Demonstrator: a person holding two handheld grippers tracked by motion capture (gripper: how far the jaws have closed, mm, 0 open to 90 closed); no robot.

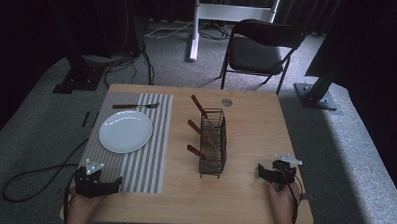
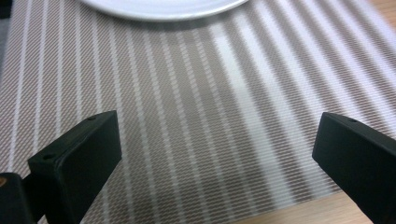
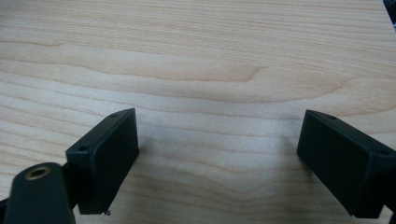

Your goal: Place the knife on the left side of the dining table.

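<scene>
Both grippers empty, jaws spread, left gripper (image 1: pixel 115 181) over striped placemat (image 2: pixel 196 116), plate (image 2: pixel 163 7) cut off, right gripper (image 1: pixel 260 171) on bare table (image 3: pixel 196 56).

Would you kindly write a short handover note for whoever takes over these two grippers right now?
Left gripper: open, nothing held, resting over the near edge of the striped placemat.
Right gripper: open, nothing held, on bare table near the right front.
Things: white plate on the placemat, fork lying beyond the plate, wire caddy mid-table with three wooden-handled utensils standing in it.
Done: plate and fork are on the placemat.
Left: probably the caddy's utensils; none is grasped yet.
</scene>
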